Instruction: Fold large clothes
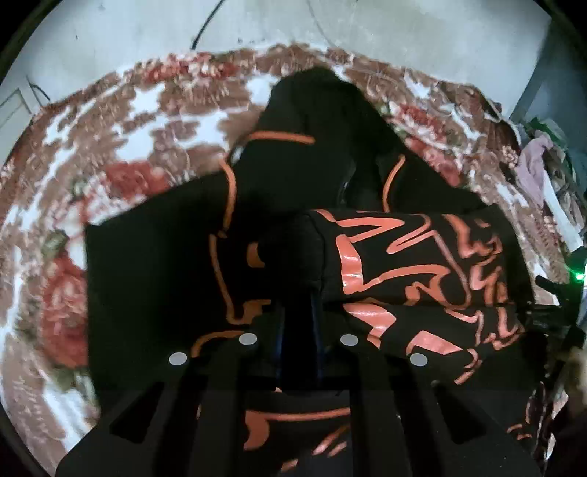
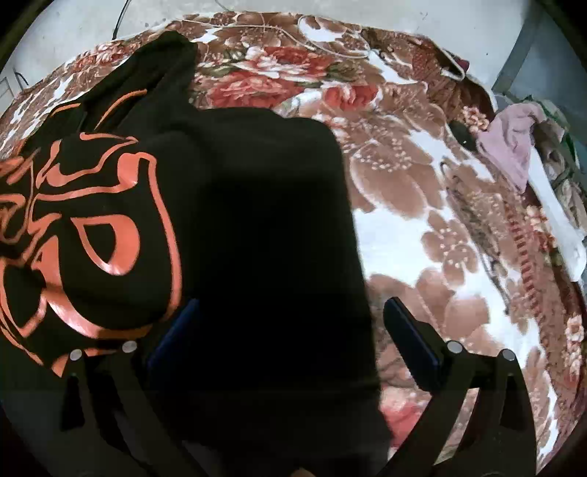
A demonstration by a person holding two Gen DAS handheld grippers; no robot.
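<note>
A large black garment with an orange print (image 1: 414, 264) lies partly folded on a floral blanket (image 1: 121, 157). My left gripper (image 1: 299, 293) is shut on a fold of the garment and holds a rolled layer of it over the rest. In the right wrist view the same garment (image 2: 264, 227) fills the left and middle. My right gripper (image 2: 290, 330) is open, its fingers (image 2: 411, 341) wide apart, with the plain black cloth lying between them. The left finger is partly covered by cloth.
The blanket (image 2: 422, 227) covers a bed, with its bare part to the right of the garment. A pile of other clothes, one pink (image 2: 513, 146), lies at the bed's right edge. A pale wall (image 1: 256, 25) stands behind.
</note>
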